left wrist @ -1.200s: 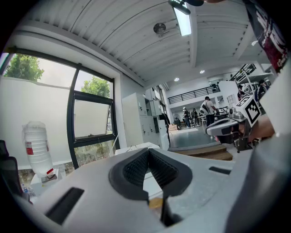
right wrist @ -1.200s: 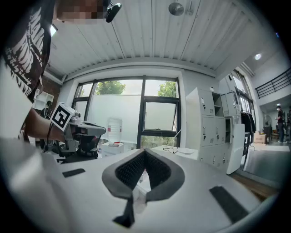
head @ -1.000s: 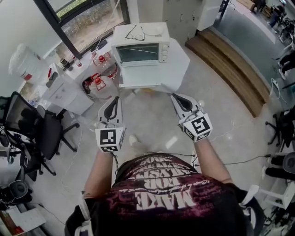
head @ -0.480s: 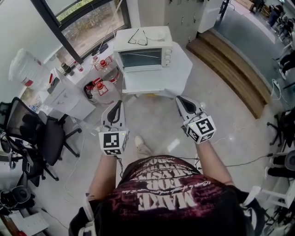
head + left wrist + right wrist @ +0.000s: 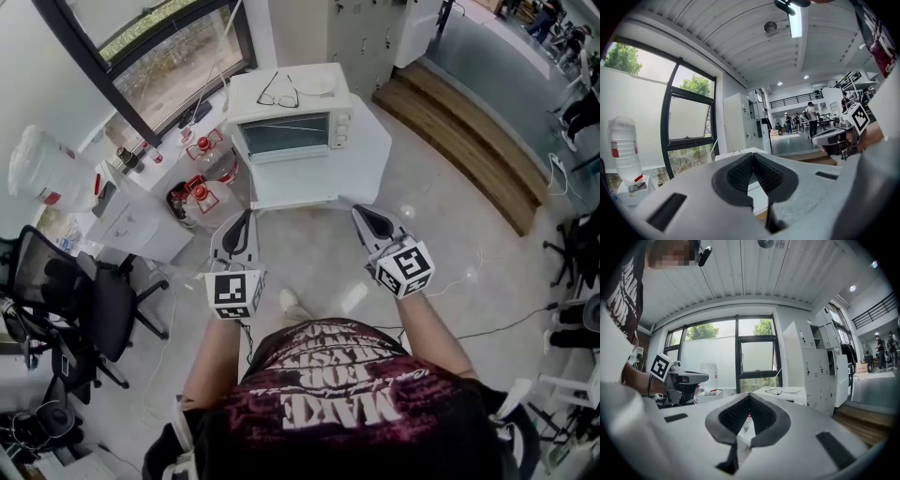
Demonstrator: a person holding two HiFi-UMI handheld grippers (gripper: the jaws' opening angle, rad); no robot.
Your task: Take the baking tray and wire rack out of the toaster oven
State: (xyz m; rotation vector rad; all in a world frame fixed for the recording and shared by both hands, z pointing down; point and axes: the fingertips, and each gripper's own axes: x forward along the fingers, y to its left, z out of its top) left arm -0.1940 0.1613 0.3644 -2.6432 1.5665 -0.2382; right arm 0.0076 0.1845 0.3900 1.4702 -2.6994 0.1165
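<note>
Head view: one toaster oven (image 5: 291, 131) stands on a white table (image 5: 361, 164), far and straight ahead, its long side running left to right, door closed. The tray and rack cannot be seen, presumably inside. The left gripper (image 5: 244, 217) and right gripper (image 5: 364, 212) – two in all – hang well short of it, neither clearly nearer. Left gripper view: jaws clenched on nothing. Right gripper view: likewise clenched, empty.
</note>
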